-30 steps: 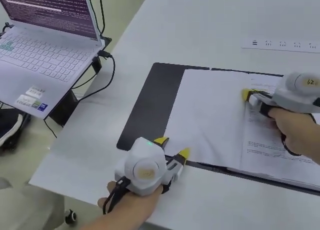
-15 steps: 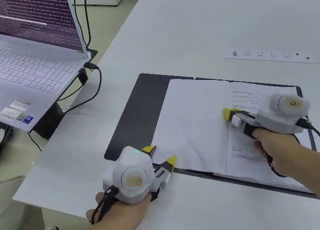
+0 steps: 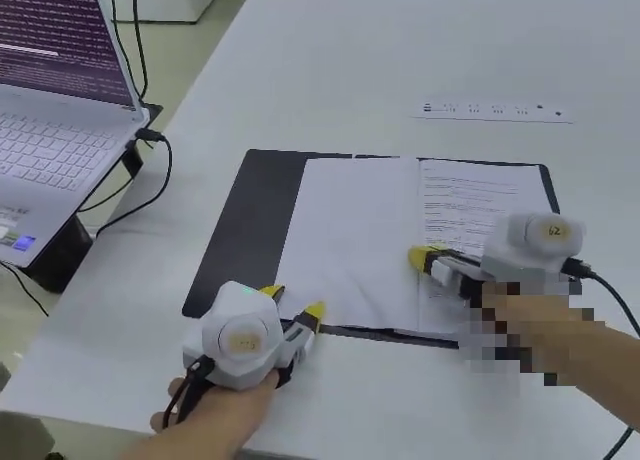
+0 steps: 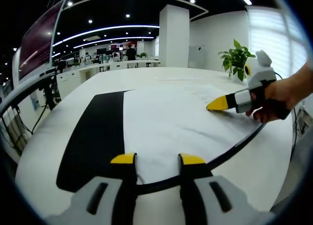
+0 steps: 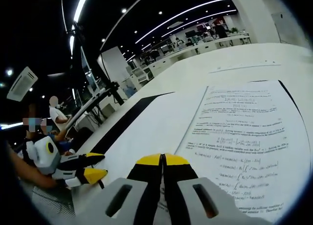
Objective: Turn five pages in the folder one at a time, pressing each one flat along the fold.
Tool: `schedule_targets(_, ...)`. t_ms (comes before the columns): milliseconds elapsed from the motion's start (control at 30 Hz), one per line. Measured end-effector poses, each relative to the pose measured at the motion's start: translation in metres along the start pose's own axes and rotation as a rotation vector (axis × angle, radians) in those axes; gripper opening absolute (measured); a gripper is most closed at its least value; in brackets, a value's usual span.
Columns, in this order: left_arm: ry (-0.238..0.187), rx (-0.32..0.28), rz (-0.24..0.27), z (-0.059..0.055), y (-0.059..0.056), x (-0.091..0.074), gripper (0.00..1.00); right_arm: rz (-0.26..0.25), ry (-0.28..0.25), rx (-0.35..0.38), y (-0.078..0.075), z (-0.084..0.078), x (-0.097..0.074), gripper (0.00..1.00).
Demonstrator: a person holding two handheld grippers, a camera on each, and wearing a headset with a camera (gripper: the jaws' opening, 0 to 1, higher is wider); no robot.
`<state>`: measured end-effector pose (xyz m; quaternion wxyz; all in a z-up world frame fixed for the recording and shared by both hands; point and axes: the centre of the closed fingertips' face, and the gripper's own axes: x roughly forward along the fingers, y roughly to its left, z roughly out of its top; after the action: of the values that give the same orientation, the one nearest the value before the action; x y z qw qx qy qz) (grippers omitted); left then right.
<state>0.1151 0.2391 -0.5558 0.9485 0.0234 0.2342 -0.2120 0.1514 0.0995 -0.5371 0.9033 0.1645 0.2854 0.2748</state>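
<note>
A: Where is the folder (image 3: 250, 220) being kept?
B: It is being kept open on the desk (image 3: 350, 60), with a blank page (image 3: 350, 230) on the left and a printed page (image 3: 480, 195) on the right.
A: How are the fingers being held?
B: The right gripper (image 3: 420, 255) is being held with its 2 fingers closed together and empty, tips at the fold. The left gripper (image 3: 294, 300) is being held at the folder's near edge, fingers apart, nothing clamped.
</note>
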Motion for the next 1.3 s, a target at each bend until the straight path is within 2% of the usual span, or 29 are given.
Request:
schedule_targets(300,-0.002,-0.002,0.000,0.000,0.000,0.000,0.33,0.055,0.066,-0.032,0.017,-0.028,-0.019,0.00)
schedule_targets(633,-0.001,-0.003,0.000,0.000,0.000,-0.001,0.33,0.065,0.112,-0.017,0.029,-0.054,-0.041,0.00)
schedule_targets(800,0.004,-0.003,-0.001,0.000,0.000,0.000,0.32,0.088,0.169,-0.014,0.041,-0.071,-0.057,0.00)
schedule_targets(867,0.007,-0.003,-0.001,0.000,0.000,0.000,0.32,0.086,0.208,-0.002,0.043,-0.080,-0.065,0.00)
schedule_targets(933,0.012,0.001,-0.001,0.000,0.000,0.000,0.32,0.081,0.189,0.016,0.043,-0.080,-0.071,0.00)
schedule_targets(967,0.014,-0.001,0.000,0.000,-0.001,-0.001,0.32,0.075,0.165,0.058,0.045,-0.076,-0.075,0.00)
schedule_targets(1100,0.021,0.000,0.000,0.000,-0.001,-0.001,0.32,0.072,0.132,0.061,0.051,-0.067,-0.089,0.00)
schedule_targets(1300,0.037,-0.003,0.001,0.001,0.000,-0.001,0.32,0.036,0.007,0.146,0.055,-0.041,-0.110,0.00)
